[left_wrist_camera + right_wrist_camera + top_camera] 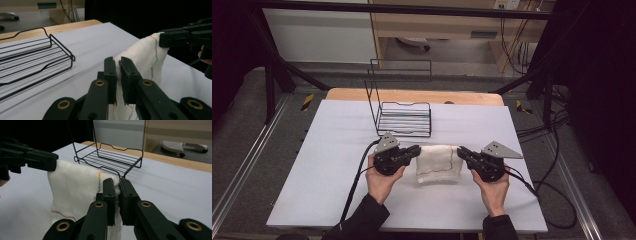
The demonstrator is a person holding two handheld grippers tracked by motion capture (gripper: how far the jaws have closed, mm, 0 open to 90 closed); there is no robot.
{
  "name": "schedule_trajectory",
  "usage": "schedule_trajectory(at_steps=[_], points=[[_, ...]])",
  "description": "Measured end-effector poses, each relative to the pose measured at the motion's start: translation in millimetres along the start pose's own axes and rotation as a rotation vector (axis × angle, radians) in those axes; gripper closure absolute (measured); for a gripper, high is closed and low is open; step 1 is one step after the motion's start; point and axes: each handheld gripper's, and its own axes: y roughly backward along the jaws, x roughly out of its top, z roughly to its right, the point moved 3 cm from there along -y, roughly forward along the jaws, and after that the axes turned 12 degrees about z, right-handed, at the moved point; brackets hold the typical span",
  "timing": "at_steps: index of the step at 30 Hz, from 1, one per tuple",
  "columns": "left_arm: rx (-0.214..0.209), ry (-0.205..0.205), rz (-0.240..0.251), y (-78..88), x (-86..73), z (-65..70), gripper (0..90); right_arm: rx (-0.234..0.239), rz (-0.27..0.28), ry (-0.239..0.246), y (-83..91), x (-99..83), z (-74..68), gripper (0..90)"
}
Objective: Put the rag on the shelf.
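Left tongs (416,150), right tongs (460,151) clamped on cloth (438,163) top corners; wire rack (404,119) just behind.

Black wire rack (404,119) sits empty on white tabletop (327,165), w/ wood edge (412,95) behind.

Both arms end in dark, close-fitting sleeves that stop at the wrist. Each hand carries black, blocky tongs: the left tongs (416,149) and the right tongs (460,152). Each pair is topped by a grey three-cornered plate pierced with small holes, and a black cable trails back from each toward the person. Seen close, the jaws are flat matt-black slabs on black link bars, pinned with brass-coloured ringed rivets.
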Motion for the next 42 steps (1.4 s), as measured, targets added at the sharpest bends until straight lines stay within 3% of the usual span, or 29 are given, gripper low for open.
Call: schedule_trajectory(at_steps=[27,42], points=[[-0.003,-0.028,0.113,15.9,28.3,4.1,83.8,-0.002,0.118,0.042,6.5,28.7,-14.7,84.2],[0.014,-0.047,0.159,29.5,49.2,-3.3,83.9,0.009,0.172,0.055,-2.2,47.0,-27.0,84.3]])
